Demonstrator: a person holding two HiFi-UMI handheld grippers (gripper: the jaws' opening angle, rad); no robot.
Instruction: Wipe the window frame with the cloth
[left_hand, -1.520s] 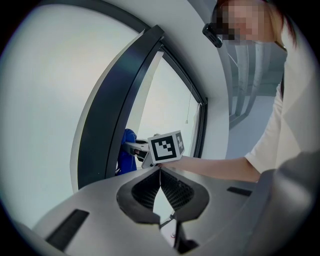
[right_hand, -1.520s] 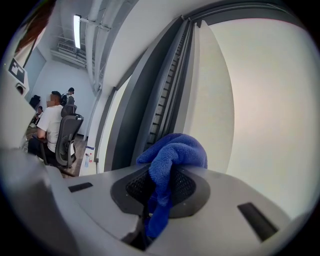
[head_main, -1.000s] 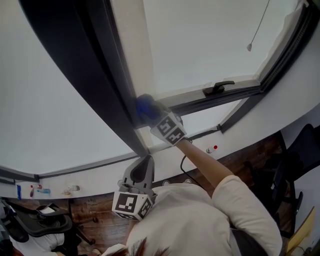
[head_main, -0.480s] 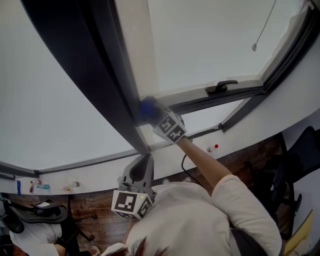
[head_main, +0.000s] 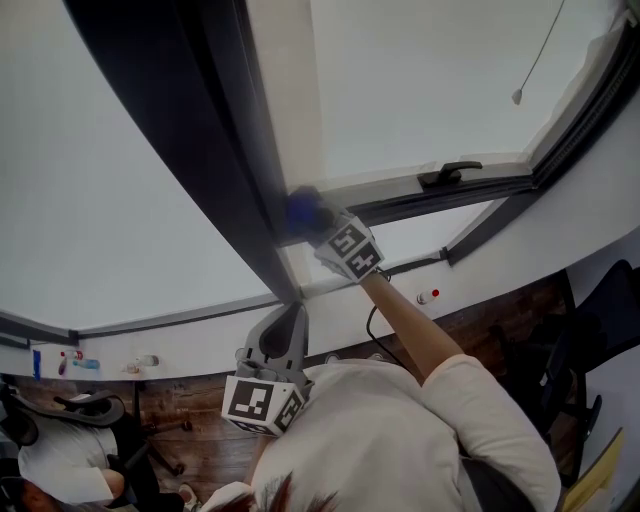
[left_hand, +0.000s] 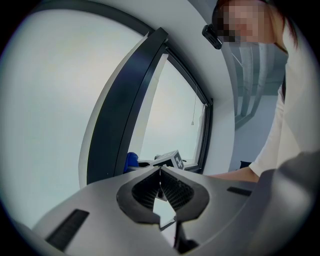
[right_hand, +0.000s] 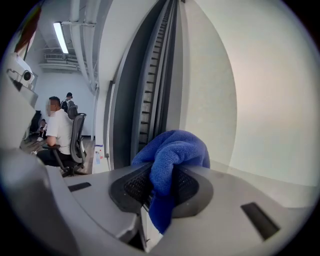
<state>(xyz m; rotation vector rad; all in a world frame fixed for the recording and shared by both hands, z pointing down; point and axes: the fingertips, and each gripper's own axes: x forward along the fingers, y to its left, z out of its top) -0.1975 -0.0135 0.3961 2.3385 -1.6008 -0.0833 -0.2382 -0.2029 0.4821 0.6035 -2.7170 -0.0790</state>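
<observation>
A blue cloth (head_main: 302, 209) is pressed against the dark upright window frame (head_main: 220, 150), near where it meets the lower rail. My right gripper (head_main: 308, 218) is shut on it. In the right gripper view the cloth (right_hand: 172, 150) bulges out over the pads, and the jaws have just been opening a little with the cloth still pinched between them. My left gripper (head_main: 292, 314) hangs shut and empty below the sill. In the left gripper view its tips (left_hand: 160, 170) meet, and the cloth (left_hand: 131, 161) shows beyond them.
A black window handle (head_main: 450, 173) sits on the lower rail to the right. A pull cord (head_main: 535, 60) hangs over the glass. A cable (head_main: 375, 335) runs down below the white sill (head_main: 200, 345). A person (right_hand: 60, 130) sits in an office chair at the left.
The right gripper with the cloth has slid slightly down the dark frame. The left gripper has not moved. The head view has shifted a little.
</observation>
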